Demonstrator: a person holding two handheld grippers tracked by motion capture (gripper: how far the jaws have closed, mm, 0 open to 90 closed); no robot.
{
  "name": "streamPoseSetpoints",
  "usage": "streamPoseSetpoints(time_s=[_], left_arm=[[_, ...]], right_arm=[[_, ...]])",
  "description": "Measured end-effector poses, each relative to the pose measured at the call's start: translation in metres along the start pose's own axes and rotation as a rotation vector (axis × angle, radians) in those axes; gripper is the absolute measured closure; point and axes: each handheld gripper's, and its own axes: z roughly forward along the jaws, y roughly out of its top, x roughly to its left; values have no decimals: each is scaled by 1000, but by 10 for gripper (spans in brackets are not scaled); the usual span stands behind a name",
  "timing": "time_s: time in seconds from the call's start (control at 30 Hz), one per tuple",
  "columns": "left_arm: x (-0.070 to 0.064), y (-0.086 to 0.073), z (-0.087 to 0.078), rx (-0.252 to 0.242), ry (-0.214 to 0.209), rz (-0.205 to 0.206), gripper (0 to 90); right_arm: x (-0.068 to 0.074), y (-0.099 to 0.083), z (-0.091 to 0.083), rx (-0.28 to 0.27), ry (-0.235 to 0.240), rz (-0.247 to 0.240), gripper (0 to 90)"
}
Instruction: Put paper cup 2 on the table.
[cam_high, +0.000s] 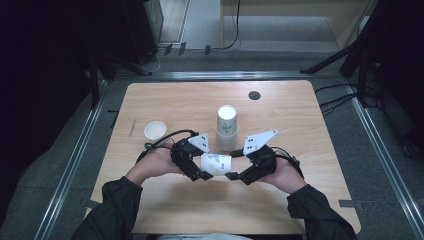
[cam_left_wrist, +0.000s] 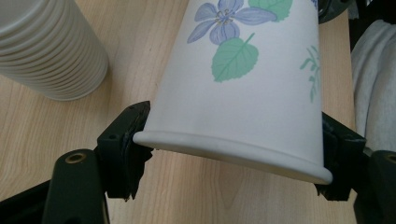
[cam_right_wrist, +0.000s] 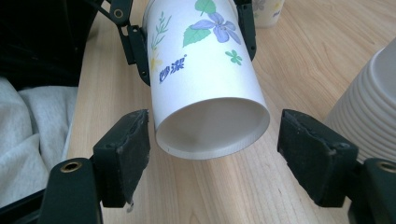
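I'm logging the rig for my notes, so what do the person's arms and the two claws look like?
Both arms wear dark sleeves. The left claw and right claw are black, each topped by a grey three-cornered plate with dark dots and trailing a black cable. Up close, the jaws are black blocks with worn, chipped pads and a brass-coloured screw hole.

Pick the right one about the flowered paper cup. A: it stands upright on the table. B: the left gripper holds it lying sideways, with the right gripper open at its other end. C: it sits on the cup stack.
B: the left gripper clamps the flowered cup sideways, while the right gripper flanks its base end without touching.
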Motion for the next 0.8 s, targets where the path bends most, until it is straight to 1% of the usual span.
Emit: streamPoseSetpoints(time_s=[0.03, 0.07, 0.1, 0.2, 0.23, 0.27, 0.3, 0.33, 0.4, 0.43, 0.47, 0.53, 0.57, 0.6, 0.63, 0.67, 0.73, 0.77, 0.8], left_arm=[[0, 1, 2, 10, -3, -1, 251], [0, 1, 2, 10, -3, -1, 250], [3, 3, 4, 32, 0, -11, 250], [4, 4, 6, 45, 8, -12, 250], [4, 6, 8, 53, -5, -7, 250], [4, 6, 8, 53, -5, -7, 250], [4, 7, 10, 54, -18, 2, 250], [4, 7, 10, 54, -18, 2, 250], [3, 10, 15, 69, -35, 11, 251], [3, 10, 15, 69, -35, 11, 250], [3, 11, 16, 85, -32, 23, 250], [1, 13, 19, 99, -31, 36, 250], [1, 16, 21, 107, -44, 41, 250], [1, 16, 21, 107, -44, 41, 250], [0, 17, 23, 116, -38, 44, 250], [-1, 19, 26, 136, -40, 50, 250], [-1, 20, 27, 137, -43, 51, 250], [-2, 21, 29, 140, -49, 50, 249], [-2, 21, 29, 140, -49, 50, 249]], right_arm=[[0, -1, 1, 3, 0, -3, 259], [0, -1, 1, 3, 0, -3, 259], [0, -1, 3, 8, -4, -10, 259], [0, -2, 4, 14, -7, -8, 260], [-1, -3, 6, 23, -11, -8, 260], [-1, -3, 6, 23, -11, -8, 260], [0, -5, 7, 30, -10, -12, 261], [0, -5, 7, 30, -10, -12, 261], [0, -6, 8, 39, -13, -17, 262], [0, -6, 8, 39, -13, -17, 262], [1, -6, 9, 41, -10, -16, 262], [2, -7, 11, 53, -13, -23, 263], [4, -8, 11, 61, -13, -20, 267], [4, -8, 11, 61, -13, -20, 267], [4, -8, 12, 63, -14, -28, 269], [6, -9, 14, 76, -14, -38, 275], [7, -9, 16, 79, -13, -42, 278], [8, -9, 19, 95, -16, -57, 289], [9, -10, 21, 102, -22, -56, 303]])
